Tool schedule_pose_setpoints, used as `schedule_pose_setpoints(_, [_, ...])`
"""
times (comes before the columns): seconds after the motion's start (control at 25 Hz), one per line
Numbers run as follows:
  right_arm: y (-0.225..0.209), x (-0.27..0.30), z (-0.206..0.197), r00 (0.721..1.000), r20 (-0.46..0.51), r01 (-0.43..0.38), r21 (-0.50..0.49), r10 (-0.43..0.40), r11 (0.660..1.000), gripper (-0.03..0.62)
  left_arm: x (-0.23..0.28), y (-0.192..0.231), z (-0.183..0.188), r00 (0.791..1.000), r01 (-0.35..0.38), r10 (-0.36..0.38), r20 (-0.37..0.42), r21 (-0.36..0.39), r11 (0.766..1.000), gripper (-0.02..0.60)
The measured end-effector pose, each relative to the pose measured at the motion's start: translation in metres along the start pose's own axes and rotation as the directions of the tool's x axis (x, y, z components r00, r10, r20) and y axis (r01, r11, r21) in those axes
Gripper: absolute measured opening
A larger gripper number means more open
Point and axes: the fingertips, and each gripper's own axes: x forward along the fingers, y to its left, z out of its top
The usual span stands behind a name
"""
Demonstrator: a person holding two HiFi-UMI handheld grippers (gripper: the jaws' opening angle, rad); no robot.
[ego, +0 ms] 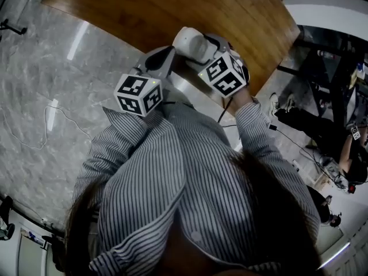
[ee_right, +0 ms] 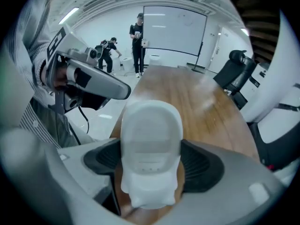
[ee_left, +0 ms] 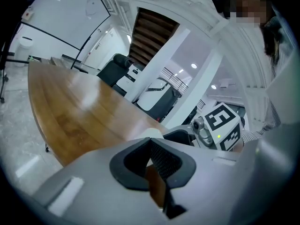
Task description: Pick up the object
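A white, rounded plastic object (ee_right: 150, 149) sits clamped between the black pads of my right gripper (ee_right: 151, 165), which is shut on it. In the head view the object (ego: 192, 43) is held over the near edge of the wooden table (ego: 172, 10), ahead of the right gripper's marker cube (ego: 224, 75). My left gripper (ego: 170, 55) hovers just left of the object; its jaws (ee_left: 157, 165) are shut with nothing between them. From the left gripper view, only a sliver of the white object (ee_left: 152, 132) shows past the jaws, beside the right gripper's cube (ee_left: 224, 124).
The long wooden table (ee_right: 197, 97) stretches away toward a whiteboard (ee_right: 173, 29). Black chairs (ee_right: 234, 71) line its side. People stand at the far end (ee_right: 138, 41), and one sits to the right (ego: 339, 137). A thin cable lies on the marble floor (ego: 52, 125).
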Motion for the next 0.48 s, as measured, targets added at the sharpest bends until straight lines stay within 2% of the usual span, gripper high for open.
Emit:
schedule_pose_setpoints(0.12, [-0.016,-0.018,0.015,0.994,0.098,0.044,0.129,-0.057,0.991,0.397,0.002,-0.005,0.025,1.000,0.026,-0.027,0.012,0.057,0.998,0.000])
schedule_pose_setpoints(0.28, [-0.038,-0.044,0.036,0.969,0.198,0.104,0.224,-0.149,0.969,0.397,0.009,-0.016,0.060,0.996,0.086,-0.089,0.022,0.140,0.986,0.000])
schedule_pose_setpoints(0.4, [-0.051,-0.067,0.041,0.941,0.268,0.120,0.298,-0.204,0.947,0.397,0.018,-0.033,0.077,0.992,0.120,-0.125,0.017,0.176,0.977,0.000])
schedule_pose_setpoints(0.48, [-0.061,-0.084,0.041,0.914,0.329,0.096,0.392,-0.237,0.915,0.397,0.026,-0.045,0.084,0.989,0.144,-0.148,0.005,0.195,0.970,0.000])
